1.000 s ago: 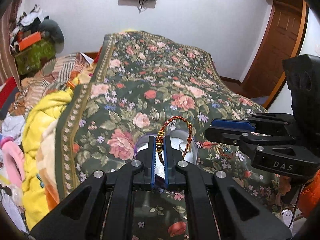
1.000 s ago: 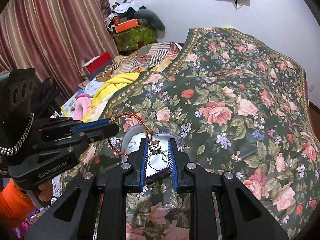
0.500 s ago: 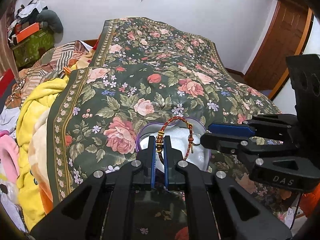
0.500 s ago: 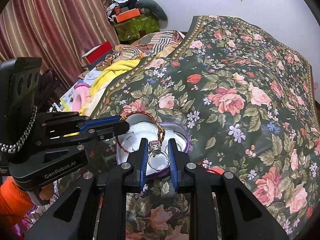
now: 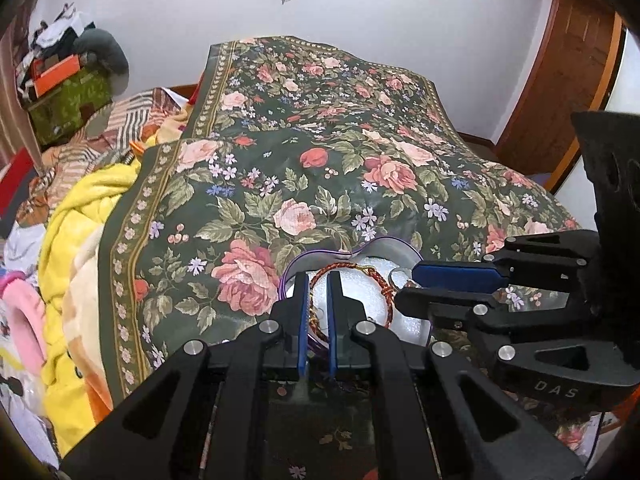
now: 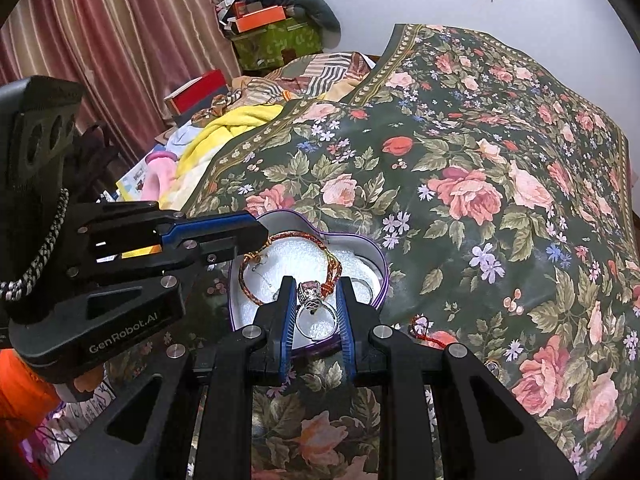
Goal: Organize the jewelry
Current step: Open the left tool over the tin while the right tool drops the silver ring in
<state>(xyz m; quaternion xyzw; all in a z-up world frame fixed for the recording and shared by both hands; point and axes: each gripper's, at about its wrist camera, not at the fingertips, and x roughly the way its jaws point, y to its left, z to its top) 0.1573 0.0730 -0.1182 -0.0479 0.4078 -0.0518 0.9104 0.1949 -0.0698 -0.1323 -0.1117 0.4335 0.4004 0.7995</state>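
Observation:
A heart-shaped purple-rimmed box [image 6: 382, 276] with white foam lining lies on the floral bedspread; it also shows in the left wrist view [image 5: 400, 246]. A red and gold braided bracelet [image 6: 298, 236] lies inside the box, also seen in the left wrist view [image 5: 352, 270]. My left gripper [image 5: 314, 280] has its jaws slightly apart around the bracelet's near edge, over the box. My right gripper [image 6: 314, 288] is shut on a silver ring with a pink stone [image 6: 314, 304], held just over the box's near side.
A small red-thread charm [image 6: 424, 326] and a small ring [image 6: 494, 366] lie on the bedspread right of the box. Yellow and striped blankets [image 5: 80, 224] pile up at the left. Boxes and clothes [image 6: 276, 36] stand by the curtain at the far wall.
Both grippers have lowered toward the box. The bracelet, held up in my left gripper before, now lies in the box and the left jaws have parted. The ring stays in my right gripper.

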